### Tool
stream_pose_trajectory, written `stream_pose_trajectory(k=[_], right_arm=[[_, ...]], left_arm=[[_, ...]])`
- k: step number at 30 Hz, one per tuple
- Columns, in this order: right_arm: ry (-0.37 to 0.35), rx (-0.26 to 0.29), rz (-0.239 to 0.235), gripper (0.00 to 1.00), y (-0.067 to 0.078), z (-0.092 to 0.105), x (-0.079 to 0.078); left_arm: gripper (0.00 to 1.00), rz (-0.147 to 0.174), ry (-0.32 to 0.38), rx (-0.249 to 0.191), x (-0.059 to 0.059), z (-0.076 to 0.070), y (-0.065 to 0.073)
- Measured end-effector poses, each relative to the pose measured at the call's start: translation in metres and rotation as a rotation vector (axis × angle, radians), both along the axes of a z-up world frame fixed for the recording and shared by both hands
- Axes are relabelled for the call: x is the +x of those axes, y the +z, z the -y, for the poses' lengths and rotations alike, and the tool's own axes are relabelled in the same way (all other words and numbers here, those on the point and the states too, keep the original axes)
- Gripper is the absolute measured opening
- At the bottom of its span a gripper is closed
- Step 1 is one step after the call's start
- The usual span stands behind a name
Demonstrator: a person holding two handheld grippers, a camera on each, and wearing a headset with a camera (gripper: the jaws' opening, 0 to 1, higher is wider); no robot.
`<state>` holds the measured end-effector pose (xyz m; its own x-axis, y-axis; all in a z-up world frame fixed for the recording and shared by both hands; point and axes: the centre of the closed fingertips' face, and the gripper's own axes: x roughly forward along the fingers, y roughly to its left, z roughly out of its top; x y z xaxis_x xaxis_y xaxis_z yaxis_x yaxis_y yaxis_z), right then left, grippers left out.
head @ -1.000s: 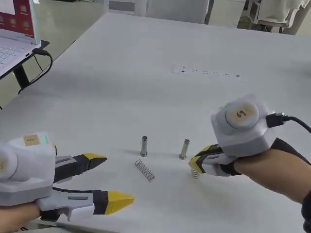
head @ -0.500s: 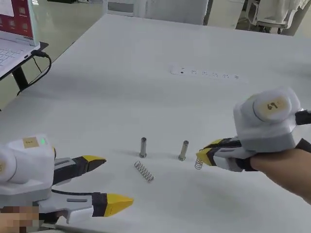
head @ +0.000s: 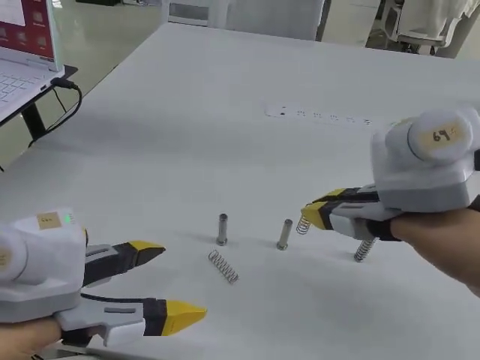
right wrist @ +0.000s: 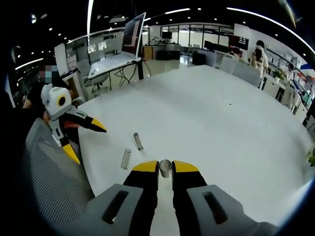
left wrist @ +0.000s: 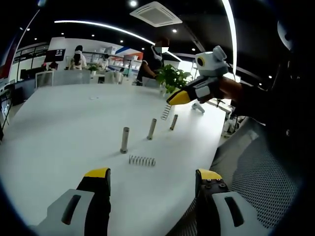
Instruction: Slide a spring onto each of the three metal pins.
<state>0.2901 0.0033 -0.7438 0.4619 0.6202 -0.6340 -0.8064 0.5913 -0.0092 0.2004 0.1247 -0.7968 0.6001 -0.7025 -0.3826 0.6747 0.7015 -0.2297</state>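
Observation:
Two bare metal pins [head: 223, 229] [head: 285, 234] stand upright on the white table [head: 187, 135]. A third pin [head: 364, 248] to their right wears a spring and leans a little. A loose spring [head: 223, 265] lies in front of the left pin. My right gripper [head: 309, 215] is shut on another spring [head: 303, 224], held just above and right of the middle pin. That spring sits end-on between the jaws [right wrist: 165, 168]. My left gripper [head: 169, 279] is open and holds nothing, low at the near left, short of the loose spring [left wrist: 141, 160].
A laptop [head: 22, 45] on a stand sits beyond the table's left edge, its cable [head: 64, 94] hanging. A row of flush sockets [head: 319, 115] marks the table's far middle. Chairs stand past the far edge.
My right gripper rose and moved right with its spring, from table level to above the middle pin. The spring-covered third pin came into view. The left gripper stayed put.

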Motion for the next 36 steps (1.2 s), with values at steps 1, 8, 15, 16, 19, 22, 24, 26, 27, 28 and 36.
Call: stream_pose_trajectory(k=[1,8,15,16,19,22,24,26,27,28,36], right_arm=[[0.003,0.001,0.005,0.08,0.001,-0.002,0.001],[0.008,0.005,0.015,0.08,0.002,-0.01,0.01],[0.014,-0.002,0.004,0.08,-0.004,-0.014,0.012],[0.014,-0.001,0.001,0.08,-0.004,-0.014,0.012],[0.013,-0.004,-0.001,0.08,-0.006,-0.013,0.012],[0.013,-0.005,0.0,0.08,-0.006,-0.013,0.013],[0.013,-0.003,-0.001,0.08,-0.006,-0.013,0.014],[0.012,-0.003,-0.005,0.08,-0.007,-0.013,0.014],[0.012,-0.004,-0.006,0.08,-0.008,-0.013,0.014],[0.012,-0.005,-0.007,0.08,-0.008,-0.013,0.014],[0.015,-0.011,-0.012,0.08,-0.013,-0.014,0.015]], left_arm=[[0.66,0.001,0.001,-0.001,0.0,0.0,0.0],[0.66,0.004,0.005,-0.003,0.001,-0.001,0.001],[0.66,0.009,0.008,-0.009,0.002,-0.001,0.002],[0.66,0.009,0.008,-0.011,0.002,-0.001,0.002],[0.66,0.008,0.009,-0.012,0.002,-0.001,0.002],[0.66,0.008,0.007,-0.012,0.002,-0.001,0.002],[0.66,0.008,0.007,-0.012,0.002,-0.001,0.002],[0.66,0.007,0.006,-0.011,0.001,0.0,0.002],[0.66,0.006,0.006,-0.01,0.001,0.0,0.002],[0.66,0.006,0.006,-0.01,0.001,0.0,0.002],[0.66,0.005,0.007,-0.011,0.001,0.0,0.001]])
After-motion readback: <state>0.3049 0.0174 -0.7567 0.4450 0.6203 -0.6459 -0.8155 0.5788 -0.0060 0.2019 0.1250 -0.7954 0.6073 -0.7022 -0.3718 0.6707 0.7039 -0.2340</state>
